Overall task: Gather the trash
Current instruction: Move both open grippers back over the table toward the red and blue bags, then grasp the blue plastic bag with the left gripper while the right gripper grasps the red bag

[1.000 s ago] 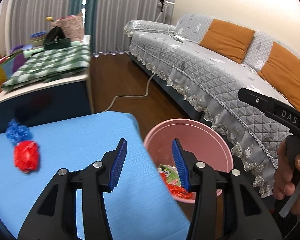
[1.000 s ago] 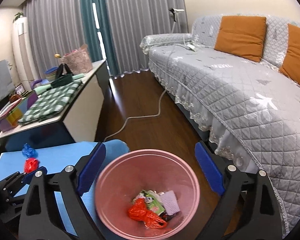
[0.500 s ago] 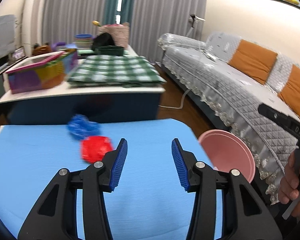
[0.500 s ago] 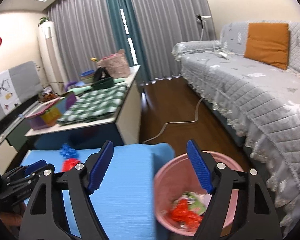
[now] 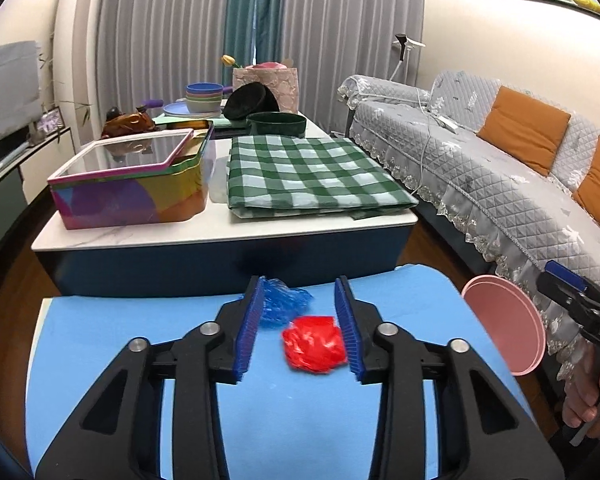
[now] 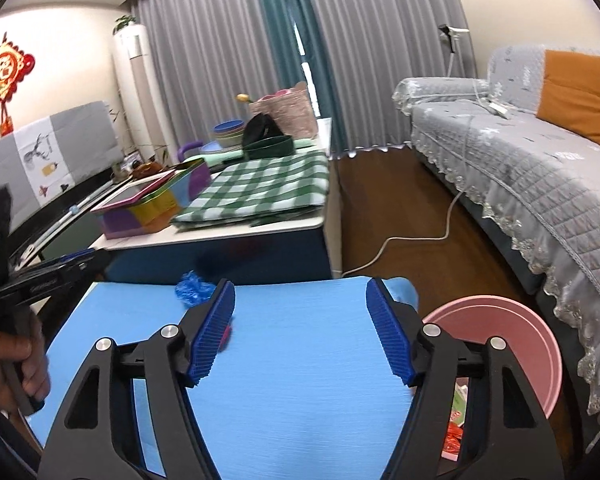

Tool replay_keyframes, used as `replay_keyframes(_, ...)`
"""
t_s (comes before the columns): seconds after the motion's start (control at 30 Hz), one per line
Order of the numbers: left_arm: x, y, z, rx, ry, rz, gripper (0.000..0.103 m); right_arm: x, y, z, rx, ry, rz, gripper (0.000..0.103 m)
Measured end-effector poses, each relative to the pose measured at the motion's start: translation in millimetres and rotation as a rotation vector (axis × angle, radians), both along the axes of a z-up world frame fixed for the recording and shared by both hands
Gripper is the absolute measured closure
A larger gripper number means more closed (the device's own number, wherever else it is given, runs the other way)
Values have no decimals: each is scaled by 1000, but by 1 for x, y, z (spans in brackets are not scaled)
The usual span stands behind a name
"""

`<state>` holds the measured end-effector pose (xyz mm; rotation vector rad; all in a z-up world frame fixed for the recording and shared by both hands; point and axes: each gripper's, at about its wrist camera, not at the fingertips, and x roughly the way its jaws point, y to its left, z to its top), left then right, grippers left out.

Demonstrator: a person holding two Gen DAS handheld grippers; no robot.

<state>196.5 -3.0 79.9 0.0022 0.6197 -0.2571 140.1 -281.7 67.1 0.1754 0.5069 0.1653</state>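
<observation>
Trash lay near the far edge of the blue bench [image 5: 100,336]: red crumpled wrapper [image 5: 315,345] just beside blue crumpled wrapper [image 5: 281,305], blue one farther back. Left gripper [image 5: 298,330] had swung away from pink bin [image 5: 508,332] since a second ago and now straddled both wrappers in the left wrist view; jaws narrower than before, closing, red wrapper between them and close against the right pad, blue wrapper by the left pad, neither visibly pressed. Right gripper [image 6: 300,332] had likewise left its spot over the bin and hung above the bench's right half; jaws closing from their earlier wide spread, nothing between them but bare blue surface. Stood off the bench's right edge, the bin, with red and green scraps inside, seen in the right wrist view. Beyond the far edge: white-topped table with folded green checked cloth [image 5: 312,172] and colourful box [image 5: 132,184]. Grey sofa [image 5: 500,184] ran along the right.
</observation>
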Motion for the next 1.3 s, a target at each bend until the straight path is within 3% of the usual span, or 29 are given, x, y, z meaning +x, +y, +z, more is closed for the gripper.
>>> replay_keyframes(0.2, 25, 24, -33, -64, 38, 30, 78, 5, 26, -9, -23, 19, 33, 39)
replay_keyframes(0.43, 40, 61, -31, -123, 34, 107, 78, 31, 61, -41, -48, 85, 39, 38)
replay_keyframes(0.6, 49, 93, -30, -176, 41, 174, 78, 61, 107, -68, -62, 133, 64, 18)
replay_keyframes(0.8, 56, 108, -37, -193, 51, 199, 78, 97, 153, -90, -89, 190, 117, 7)
replay_keyframes(1.13, 71, 96, -58, -174, 92, 167, 78, 131, 188, -122, -138, 309, 176, 7)
replay_keyframes(1.23, 75, 90, -65, -172, 102, 151, 79, 132, 185, -123, -149, 325, 161, 16)
replay_keyframes(1.3, 77, 84, -71, -167, 111, 135, 78, 131, 181, -125, -148, 333, 161, 28)
